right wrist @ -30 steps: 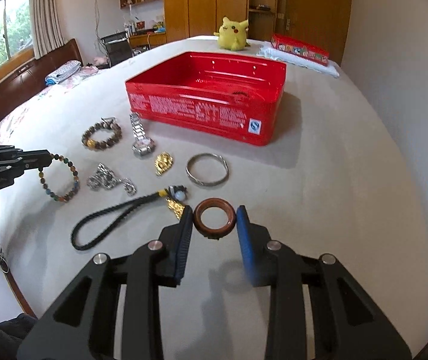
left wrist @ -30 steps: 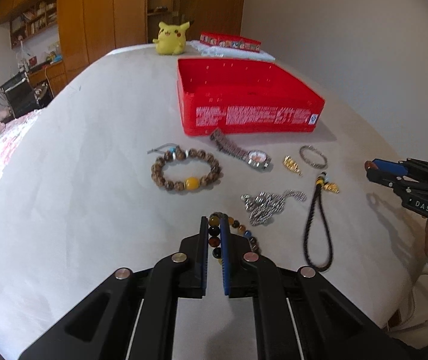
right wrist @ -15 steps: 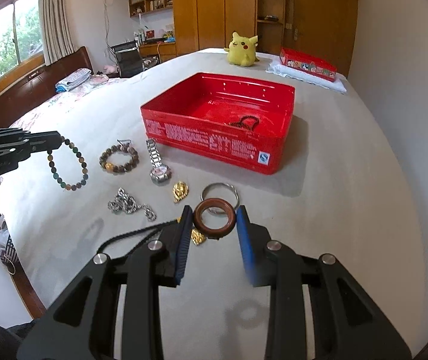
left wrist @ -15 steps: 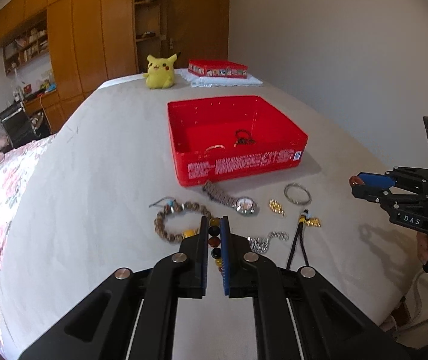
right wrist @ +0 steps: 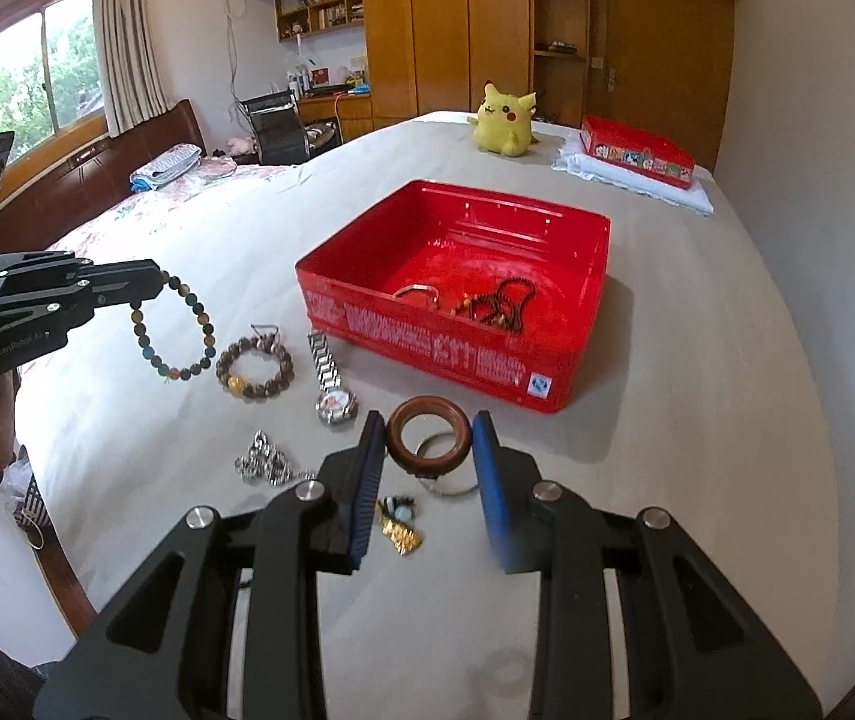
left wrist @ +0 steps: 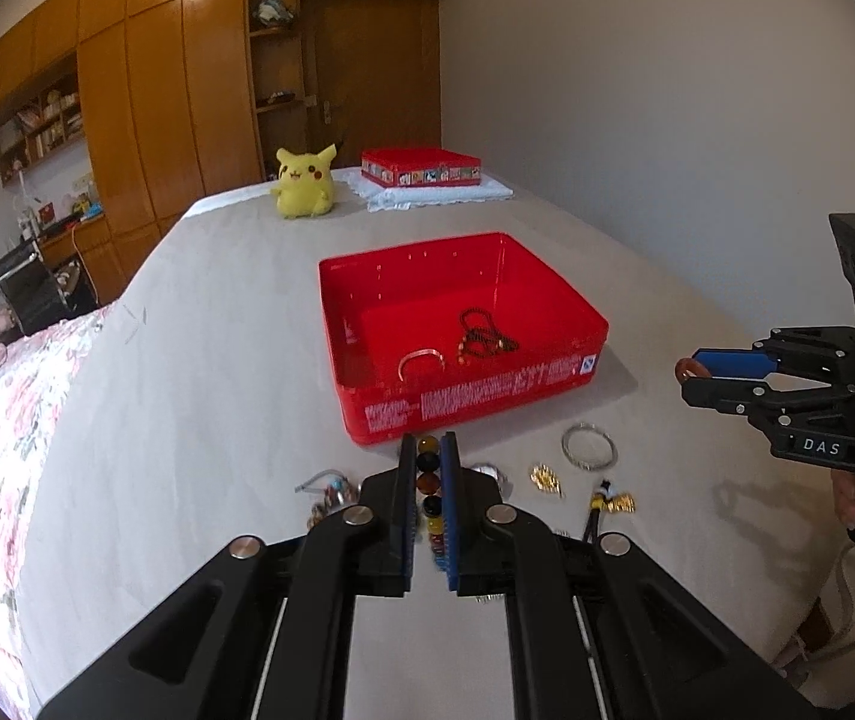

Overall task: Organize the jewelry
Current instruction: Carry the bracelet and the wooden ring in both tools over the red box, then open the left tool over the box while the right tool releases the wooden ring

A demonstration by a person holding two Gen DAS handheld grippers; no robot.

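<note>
Above the bed (right wrist: 697,420), the left gripper (left wrist: 428,471) is clamped on a bead bracelet (right wrist: 172,330) that hangs from its tips, and the right gripper (right wrist: 429,441) pinches a brown ring (right wrist: 429,435) between its pads. Just ahead of both, a red box (right wrist: 427,330) holds a bangle (left wrist: 421,360) and dark beads (left wrist: 484,339), while a wooden bracelet (right wrist: 254,367), watch (right wrist: 331,381), chain (right wrist: 262,465) and silver ring (left wrist: 588,447) lie on the bed beside it.

A yellow plush toy (right wrist: 504,119) is seated at the bed's far end, near a patterned tin (right wrist: 637,149) laid on a white cloth (right wrist: 631,181).
</note>
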